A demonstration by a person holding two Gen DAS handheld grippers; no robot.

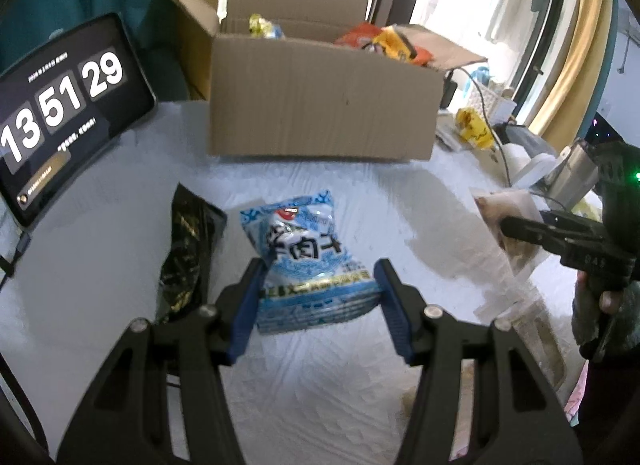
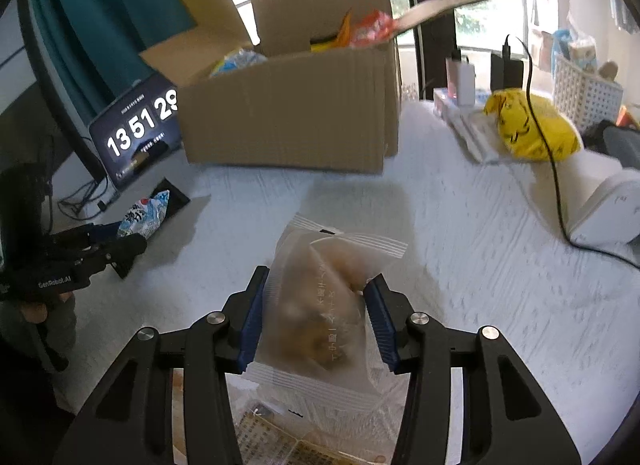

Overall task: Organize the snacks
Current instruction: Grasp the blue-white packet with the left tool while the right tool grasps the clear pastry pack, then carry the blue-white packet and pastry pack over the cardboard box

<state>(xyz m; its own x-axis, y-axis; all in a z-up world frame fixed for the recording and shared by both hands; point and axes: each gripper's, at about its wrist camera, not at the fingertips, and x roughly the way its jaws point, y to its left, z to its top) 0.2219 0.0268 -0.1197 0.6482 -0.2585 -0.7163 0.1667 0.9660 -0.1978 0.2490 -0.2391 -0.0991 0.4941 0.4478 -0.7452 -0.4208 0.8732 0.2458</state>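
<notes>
Here my left gripper [image 1: 318, 279] pinches the blue snack packet [image 1: 304, 261] above the white table [image 1: 100, 265], my right gripper [image 2: 316, 291] clamps the frosted pastry packet [image 2: 320, 305]; both hang before the cardboard box [image 1: 320, 105].

Tablet clock [image 1: 60, 113] reading 13 51 29, left gripper [image 2: 132, 243] marked GenRobot.AI

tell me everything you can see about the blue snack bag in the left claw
The blue-and-white crinkly plastic snack bag is a sealed pouch with large black characters, a small red logo near its top and ribbed seams. It sits tilted between the left claw and its blue finger pads, lifted off the white tablecloth, beside a black-and-gold packet.
</notes>
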